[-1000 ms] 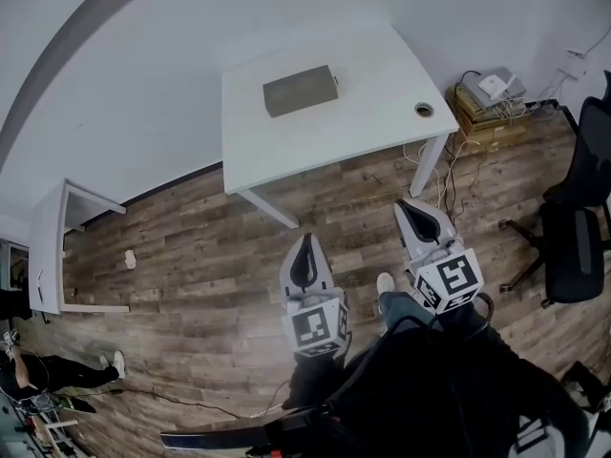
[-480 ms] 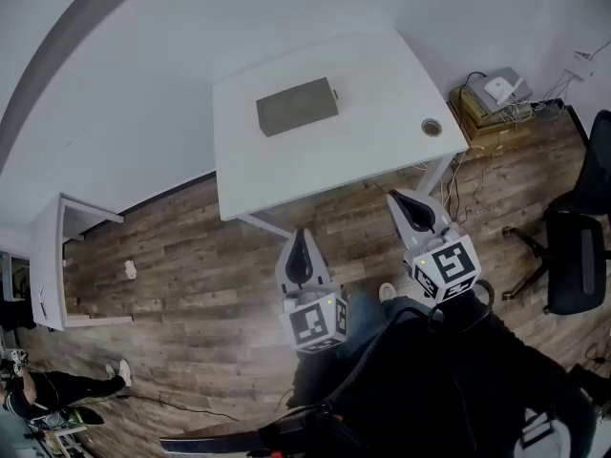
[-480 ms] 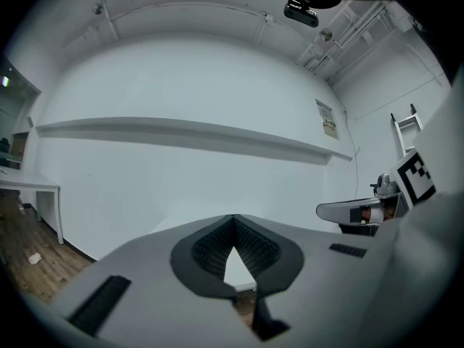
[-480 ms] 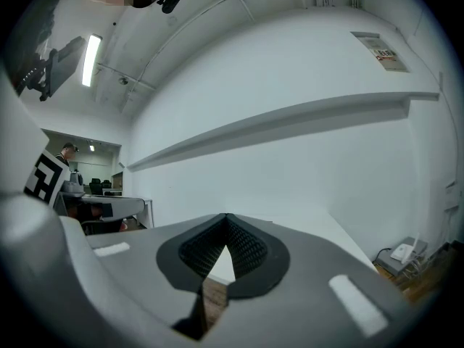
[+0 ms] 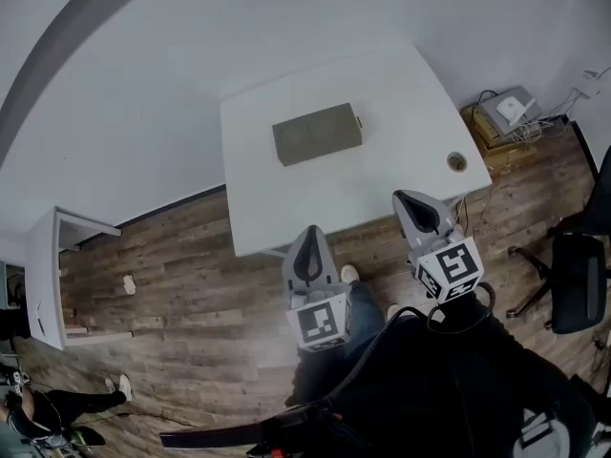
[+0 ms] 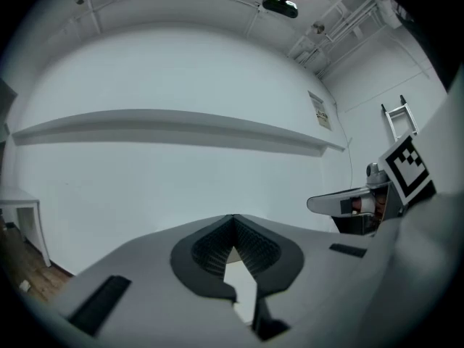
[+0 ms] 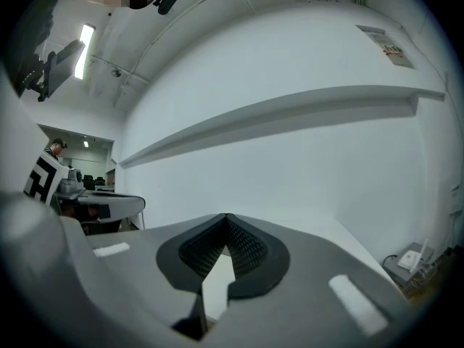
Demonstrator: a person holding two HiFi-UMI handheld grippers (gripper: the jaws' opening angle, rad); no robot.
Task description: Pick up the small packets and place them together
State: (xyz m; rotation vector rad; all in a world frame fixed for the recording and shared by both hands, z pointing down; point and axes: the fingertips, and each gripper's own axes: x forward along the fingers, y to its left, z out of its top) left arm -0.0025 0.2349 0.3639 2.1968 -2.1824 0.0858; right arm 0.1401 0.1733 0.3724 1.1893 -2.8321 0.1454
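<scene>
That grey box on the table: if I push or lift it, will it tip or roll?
The box lies flat and low on the table, so it probably slides rather than tips or rolls. Its straight edges suggest it is stiff. Weight can't be told.

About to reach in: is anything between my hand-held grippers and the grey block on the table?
Nothing visible: only bare table between the grey block and the left hand-held gripper and right hand-held gripper.

One wall [image 6: 181, 180] shared
Your head view looks steeply down on the table [image 5: 382, 179]; both gripper views face the wall.
</scene>
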